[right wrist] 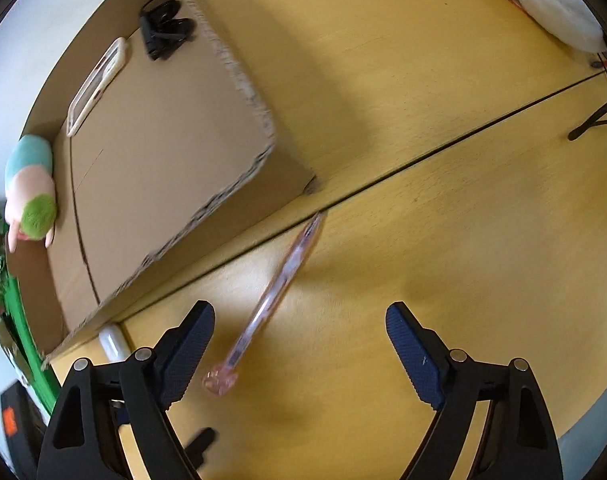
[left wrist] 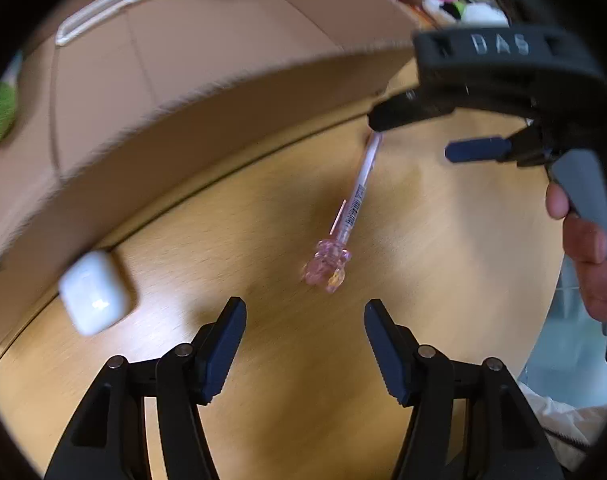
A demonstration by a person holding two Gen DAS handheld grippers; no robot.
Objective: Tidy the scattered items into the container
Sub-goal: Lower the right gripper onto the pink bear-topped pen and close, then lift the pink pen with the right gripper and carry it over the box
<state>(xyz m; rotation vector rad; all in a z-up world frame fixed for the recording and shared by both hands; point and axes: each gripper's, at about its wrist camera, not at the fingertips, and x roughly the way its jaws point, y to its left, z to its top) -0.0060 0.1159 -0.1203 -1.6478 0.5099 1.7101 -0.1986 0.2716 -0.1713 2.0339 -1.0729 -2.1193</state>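
A pink translucent pen [left wrist: 359, 188] with a bear-shaped top [left wrist: 327, 266] lies on the wooden table beside the cardboard box [left wrist: 183, 80]. My left gripper [left wrist: 305, 312] hovers open just short of the bear top, nothing between its fingers. A white earbud case [left wrist: 95, 298] rests against the box wall to its left. My right gripper [left wrist: 437, 134] reaches in from the upper right, one finger over the pen's far end. In the right wrist view the pen [right wrist: 271, 296] lies below the open right gripper [right wrist: 301, 320], nearer its left finger, untouched by the pads.
Inside the box [right wrist: 163, 160] lie a clear phone case [right wrist: 99, 80] and a black clip [right wrist: 163, 32]. A green and pink plush toy [right wrist: 31, 196] sits at the box's far side. White plush [right wrist: 555, 12] lies at the table's back. A hand [left wrist: 583, 240] holds the right gripper.
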